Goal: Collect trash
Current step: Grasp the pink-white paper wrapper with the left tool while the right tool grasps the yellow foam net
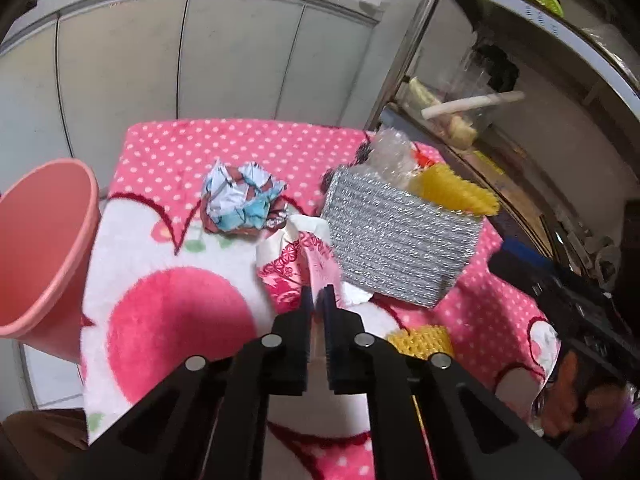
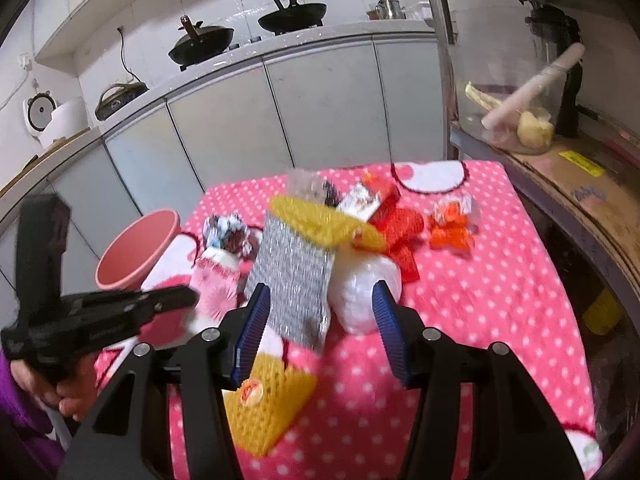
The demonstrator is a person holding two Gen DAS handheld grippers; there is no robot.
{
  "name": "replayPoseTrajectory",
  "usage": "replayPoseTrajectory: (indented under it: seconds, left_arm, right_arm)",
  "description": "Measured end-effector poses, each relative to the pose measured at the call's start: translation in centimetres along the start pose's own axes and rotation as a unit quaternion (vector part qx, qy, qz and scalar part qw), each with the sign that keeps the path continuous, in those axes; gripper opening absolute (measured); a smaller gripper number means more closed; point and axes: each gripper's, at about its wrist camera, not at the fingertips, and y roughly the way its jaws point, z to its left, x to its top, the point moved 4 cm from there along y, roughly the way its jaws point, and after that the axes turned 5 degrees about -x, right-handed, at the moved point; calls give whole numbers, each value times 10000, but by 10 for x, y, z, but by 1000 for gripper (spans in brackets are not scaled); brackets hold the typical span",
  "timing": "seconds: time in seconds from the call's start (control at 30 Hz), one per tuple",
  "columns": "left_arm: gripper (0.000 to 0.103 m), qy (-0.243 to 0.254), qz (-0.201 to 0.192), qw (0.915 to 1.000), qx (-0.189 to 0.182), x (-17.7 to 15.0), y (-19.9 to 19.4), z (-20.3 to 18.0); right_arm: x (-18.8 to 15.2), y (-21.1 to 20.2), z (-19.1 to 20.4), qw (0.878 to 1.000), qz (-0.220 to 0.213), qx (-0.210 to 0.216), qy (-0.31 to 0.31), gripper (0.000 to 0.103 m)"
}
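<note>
My left gripper (image 1: 318, 296) is shut on a pink-and-white floral wrapper (image 1: 298, 258), held just above the pink dotted blanket (image 1: 192, 148); the wrapper also shows in the right wrist view (image 2: 218, 280). A crumpled blue-and-white paper ball (image 1: 240, 200) lies just beyond it. A silver glitter pad (image 1: 396, 232) sits to its right. My right gripper (image 2: 320, 312) is open and empty, above the silver pad (image 2: 296, 276) and a white plastic wad (image 2: 366, 288). The pink bin (image 1: 40, 248) stands off the blanket's left edge.
Yellow foam nets (image 2: 324, 220) (image 2: 264, 408), red wrappers (image 2: 396, 228), an orange wrapper (image 2: 450, 228) and clear plastic (image 1: 390, 156) lie on the blanket. Grey cabinets (image 1: 200, 52) stand behind. A shelf (image 2: 580, 184) with a glass jar (image 2: 516, 92) stands on the right.
</note>
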Motion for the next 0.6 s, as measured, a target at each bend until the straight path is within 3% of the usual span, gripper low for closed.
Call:
replayPoseTrajectory:
  seconds: [0.2, 0.33, 0.37, 0.4, 0.43, 0.5, 0.6]
  left_arm:
    - [3, 23, -197, 9997, -131, 1, -23, -1]
    - [3, -52, -319, 9993, -166, 3, -33, 2]
    - [3, -69, -341, 9993, -166, 3, -35, 3]
    - [3, -86, -364, 9992, -170, 4, -38, 4]
    - [3, -88, -385, 9991, -169, 3, -40, 3]
    - [3, -90, -433, 9989, -175, 4, -45, 4]
    - [3, -86, -523, 9984, -189, 6, -51, 5]
  right_arm:
    - [25, -1, 6, 9989, -296, -141, -344, 53]
    - [32, 13, 14, 9966, -226, -258, -744, 53]
    - [32, 15, 15, 9966, -195, -267, -760, 50]
    - [33, 18, 15, 9967, -153, -250, -751, 42]
    - [33, 21, 14, 9971, -99, -212, -723, 25]
    - [34, 22, 12, 9978, -29, -143, -653, 11]
    - [35, 20, 10, 9979, 32, -142, -638, 6]
